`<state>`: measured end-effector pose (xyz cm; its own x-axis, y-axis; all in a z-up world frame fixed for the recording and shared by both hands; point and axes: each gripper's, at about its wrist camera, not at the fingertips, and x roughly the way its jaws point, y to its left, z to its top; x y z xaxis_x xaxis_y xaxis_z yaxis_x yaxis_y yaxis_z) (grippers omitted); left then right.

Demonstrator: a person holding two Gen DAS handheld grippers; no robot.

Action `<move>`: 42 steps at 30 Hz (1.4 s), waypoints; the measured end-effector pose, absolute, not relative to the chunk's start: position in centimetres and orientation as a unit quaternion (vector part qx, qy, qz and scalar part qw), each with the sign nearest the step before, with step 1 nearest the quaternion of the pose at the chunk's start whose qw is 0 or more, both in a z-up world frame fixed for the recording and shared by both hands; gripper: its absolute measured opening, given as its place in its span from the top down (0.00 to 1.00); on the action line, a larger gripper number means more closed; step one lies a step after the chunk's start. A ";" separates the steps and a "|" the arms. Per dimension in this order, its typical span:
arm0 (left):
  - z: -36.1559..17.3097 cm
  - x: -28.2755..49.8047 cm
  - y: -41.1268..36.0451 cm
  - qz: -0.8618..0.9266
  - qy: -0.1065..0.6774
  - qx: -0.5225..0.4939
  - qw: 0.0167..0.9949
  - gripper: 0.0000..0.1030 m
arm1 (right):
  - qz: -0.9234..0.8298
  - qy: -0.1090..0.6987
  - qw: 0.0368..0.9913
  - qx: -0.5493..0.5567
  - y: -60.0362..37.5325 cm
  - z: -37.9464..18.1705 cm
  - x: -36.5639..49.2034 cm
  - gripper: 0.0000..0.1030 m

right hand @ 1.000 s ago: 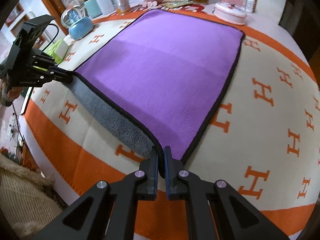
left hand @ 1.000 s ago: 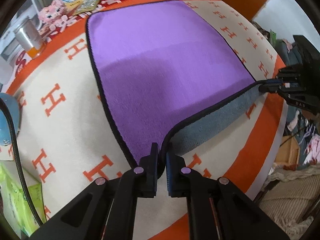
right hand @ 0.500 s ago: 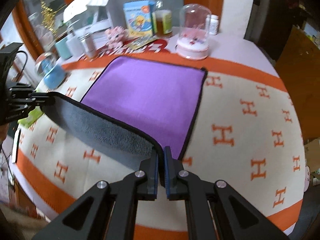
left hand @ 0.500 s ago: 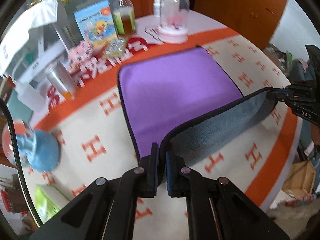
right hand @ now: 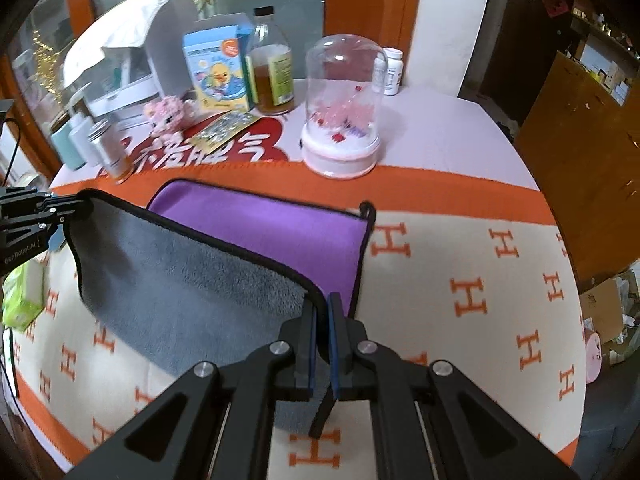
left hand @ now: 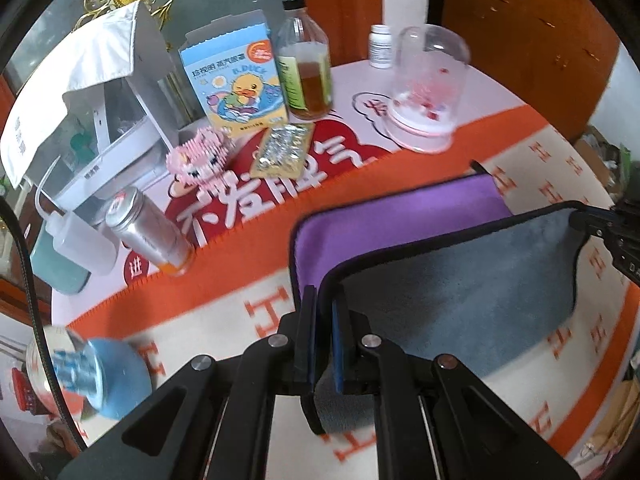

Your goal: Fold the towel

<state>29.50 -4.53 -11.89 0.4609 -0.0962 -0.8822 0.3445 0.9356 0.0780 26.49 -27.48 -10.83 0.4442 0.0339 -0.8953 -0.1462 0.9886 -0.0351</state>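
towel: purple top, grey underside, black trim; near edge lifted off the blanket (right hand: 472,264), far part (right hand: 280,232) lying flat on it; grey side (left hand: 460,280) faces both cameras
left gripper (left hand: 323,332): closed on the near-left corner of the towel; trim pinched between the pads
right gripper (right hand: 323,340): closed on the near-right corner; a bit of cloth hangs below the jaws
step, judged: carrying the near edge over toward the far edge, fold roughly half done
risk, slip: only the trim is pinched at each corner; a jerk could pull a corner free and drop the fold
risk, skew: if one gripper travels further than the other, edges land crooked
risk, sag: middle of the lifted edge dips between the grippers; too little tension and it bunches under the fold
risk, overshoot: glass dome (right hand: 340,120), bottle (right hand: 272,76), can (left hand: 152,236) and duck box (left hand: 236,80) stand just beyond the far edge; going too far forward could knock them
risk, drag: pulling upward hard could slide the flat part along the blanket
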 end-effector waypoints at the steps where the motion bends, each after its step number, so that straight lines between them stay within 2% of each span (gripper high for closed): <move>1: -12.1 30.2 -4.6 -0.125 0.504 0.122 0.846 0.96 | 0.050 0.525 0.848 -0.052 -27.5 -11.0 27.1 0.95; 14: -17.2 37.1 -5.9 -0.074 0.526 0.110 0.840 0.96 | 0.004 0.538 0.840 -0.065 -27.4 -15.6 34.0 0.95; 26: -20.0 39.4 -6.3 -0.054 0.548 0.098 0.829 0.94 | -0.010 0.555 0.828 -0.080 -27.4 -19.1 36.5 0.95; 30: -20.4 39.6 -6.2 -0.049 0.553 0.091 0.827 0.92 | -0.013 0.555 0.829 -0.072 -27.5 -19.5 36.6 0.88; 31: -20.4 39.5 -6.1 -0.048 0.551 0.091 0.828 0.89 | -0.014 0.554 0.830 -0.070 -27.5 -19.5 36.5 0.85; 35: -20.2 39.1 -6.2 -0.045 0.539 0.101 0.835 0.66 | -0.024 0.548 0.833 -0.067 -27.9 -19.4 36.1 0.74; 36: -20.1 39.0 -6.3 -0.043 0.535 0.103 0.838 0.63 | -0.023 0.547 0.835 -0.065 -28.0 -19.2 35.9 0.74; 38: -19.9 38.8 -6.2 -0.040 0.530 0.101 0.841 0.49 | -0.021 0.544 0.837 -0.060 -28.1 -18.9 35.6 0.74; 42: -19.3 38.3 -6.0 -0.033 0.524 0.094 0.846 0.37 | -0.015 0.538 0.841 -0.059 -27.8 -18.0 35.0 0.74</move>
